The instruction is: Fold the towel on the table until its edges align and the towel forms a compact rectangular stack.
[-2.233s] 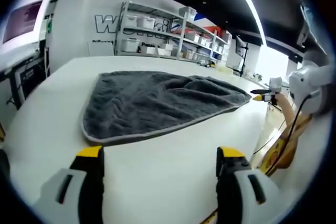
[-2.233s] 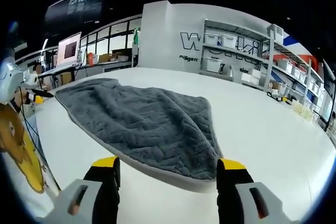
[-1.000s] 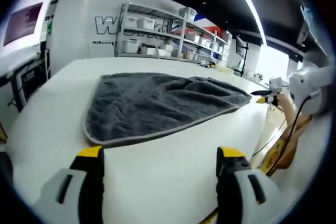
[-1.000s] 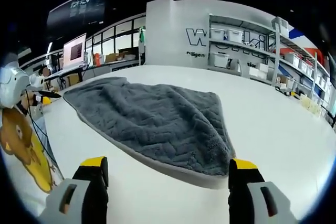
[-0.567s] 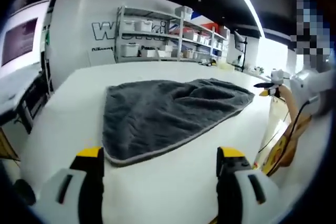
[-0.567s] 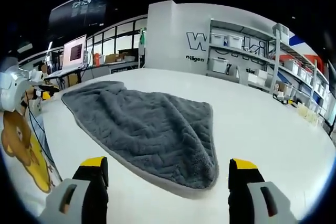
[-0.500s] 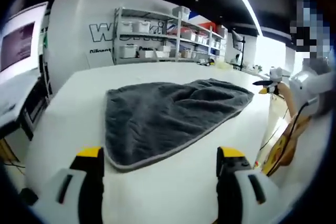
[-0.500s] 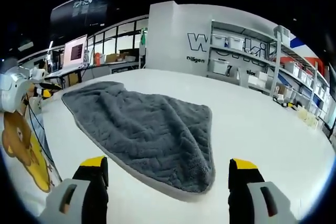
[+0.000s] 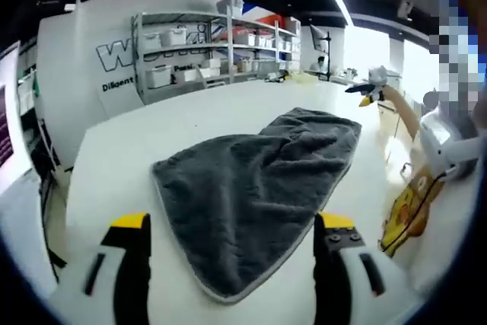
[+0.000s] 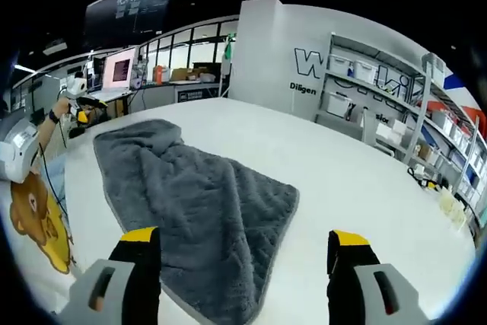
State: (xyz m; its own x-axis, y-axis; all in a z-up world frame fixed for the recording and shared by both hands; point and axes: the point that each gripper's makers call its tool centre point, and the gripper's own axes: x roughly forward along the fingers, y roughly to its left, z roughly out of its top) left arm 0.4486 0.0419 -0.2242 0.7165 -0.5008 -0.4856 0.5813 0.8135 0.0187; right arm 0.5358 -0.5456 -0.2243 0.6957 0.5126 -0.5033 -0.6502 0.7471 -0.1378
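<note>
one towel (image 9: 259,180), one table (image 9: 114,157), two grippers (image 9: 232,234)

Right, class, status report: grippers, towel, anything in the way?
Left gripper and right gripper open, empty. Grey plush towel flat, rumpled, unfolded on white table. Nothing in the way.

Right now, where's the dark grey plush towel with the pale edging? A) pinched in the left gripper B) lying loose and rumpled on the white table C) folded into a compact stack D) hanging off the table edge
B: the dark grey plush towel lies spread and wrinkled on the white table, while the left gripper and the right gripper both stand open and hold nothing.
</note>
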